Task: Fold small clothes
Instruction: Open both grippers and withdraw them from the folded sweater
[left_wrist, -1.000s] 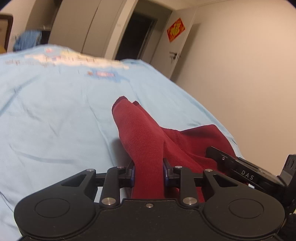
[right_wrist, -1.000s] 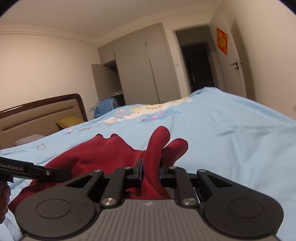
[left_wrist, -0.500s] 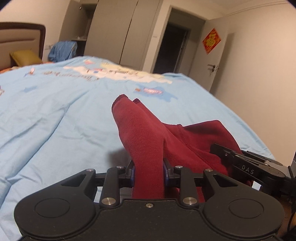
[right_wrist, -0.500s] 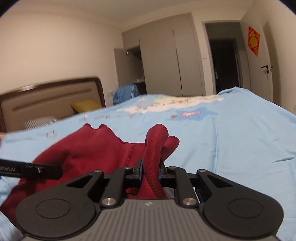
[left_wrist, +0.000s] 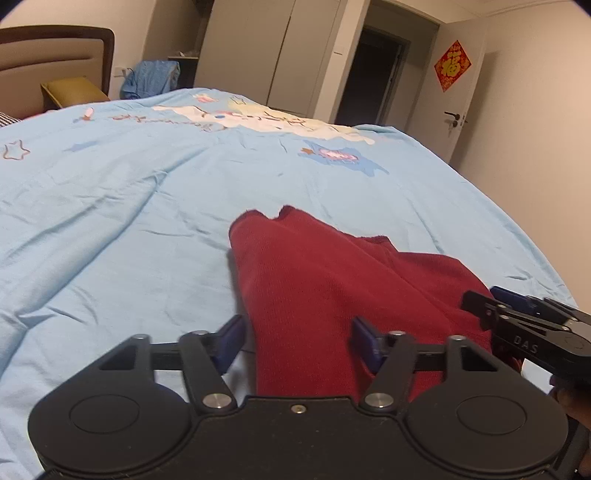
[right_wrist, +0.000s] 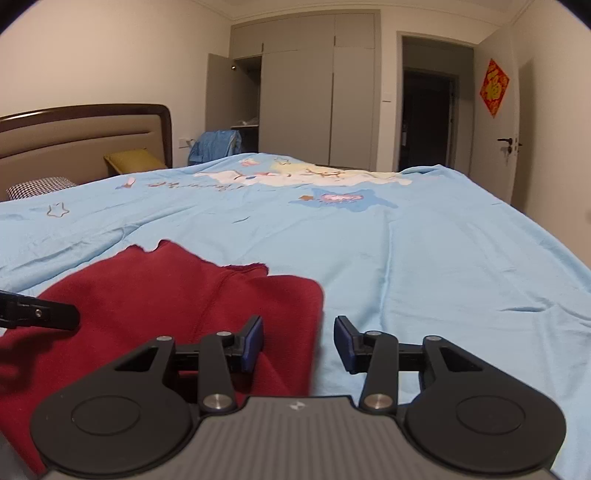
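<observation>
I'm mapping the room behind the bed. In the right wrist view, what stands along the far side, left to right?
Brown-framed padded headboard → mustard-yellow cushion → blue cloth heap → grey wardrobe doors → dark open doorway → red diamond-shaped wall decoration.

Left hand-held gripper (left_wrist: 295, 341): we hold it low and level, pointing forward, its jaws spread wide, blue pads (left_wrist: 229, 338) facing each other across the gap, black linkage arms splayed outward. Right hand-held gripper (right_wrist: 298, 345): we hold it likewise low and forward, jaws parted, blue pads (right_wrist: 343, 345) well apart. From our left camera the right unit shows at the right edge, alongside and near; a part of our hand (left_wrist: 570, 400) shows dimly beneath it. From our right camera the tip of the left unit enters at the left edge.
</observation>
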